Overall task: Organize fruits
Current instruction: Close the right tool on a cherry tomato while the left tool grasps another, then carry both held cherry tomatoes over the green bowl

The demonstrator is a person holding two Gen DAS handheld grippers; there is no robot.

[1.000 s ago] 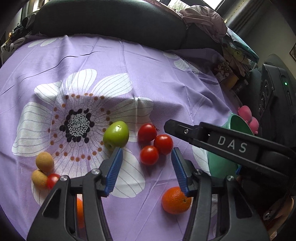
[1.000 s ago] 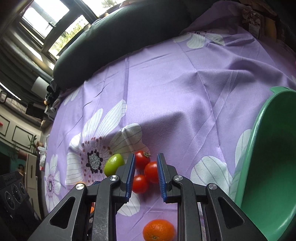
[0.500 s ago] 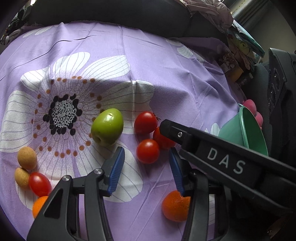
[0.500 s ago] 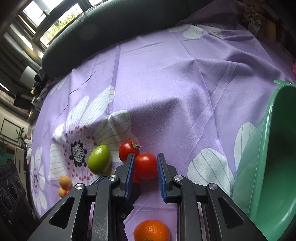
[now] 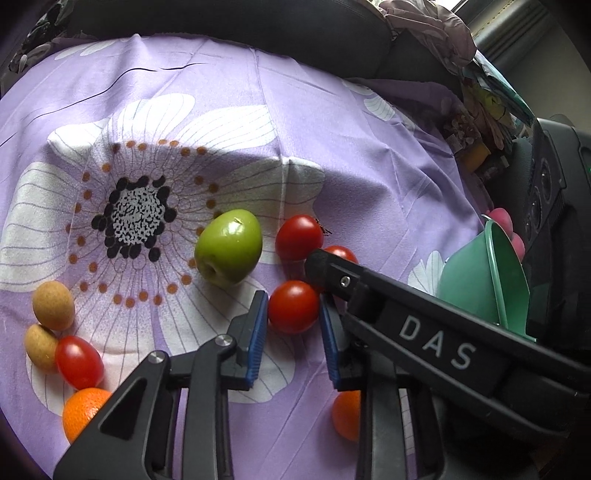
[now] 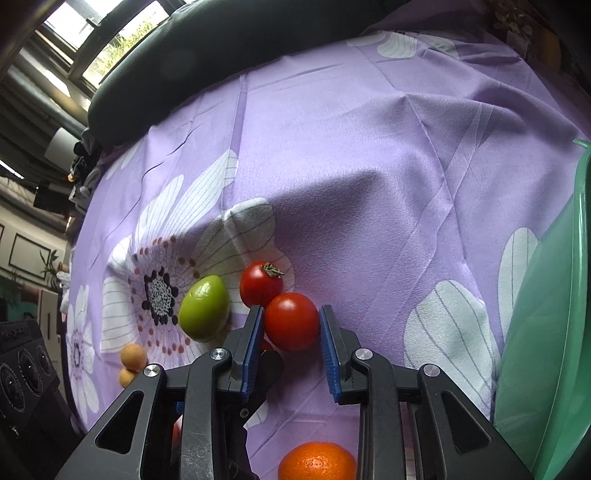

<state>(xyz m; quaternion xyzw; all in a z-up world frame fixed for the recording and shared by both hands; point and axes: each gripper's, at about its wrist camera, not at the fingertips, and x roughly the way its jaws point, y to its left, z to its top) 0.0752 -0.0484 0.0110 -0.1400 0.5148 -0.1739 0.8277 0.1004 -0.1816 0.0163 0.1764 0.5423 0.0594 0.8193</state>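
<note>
Three red tomatoes lie close together on the purple flowered cloth (image 5: pixel 332 147). My left gripper (image 5: pixel 293 325) is open, its blue pads on either side of the nearest tomato (image 5: pixel 293 306), just short of touching. My right gripper (image 6: pixel 291 328) is open around another tomato (image 6: pixel 291 320), which also shows in the left wrist view (image 5: pixel 341 253), partly hidden by the right gripper's finger. The third tomato (image 5: pixel 299 237) (image 6: pixel 260 284) has a stem. A green fruit (image 5: pixel 229 253) (image 6: pixel 203 312) lies to their left.
A green bowl (image 5: pixel 495 280) (image 6: pixel 546 332) stands at the right. An orange (image 6: pixel 317 461) (image 5: pixel 345 413) lies near, under the grippers. At the left lie two tan balls (image 5: pixel 53 304), an oval tomato (image 5: pixel 79 362) and another orange (image 5: pixel 83 410). A dark cushion (image 5: pixel 221 22) borders the far edge.
Both grippers have moved forward and down to the tomatoes. The left jaws have narrowed around the nearest tomato. The right jaws now straddle the tomato beside it.
</note>
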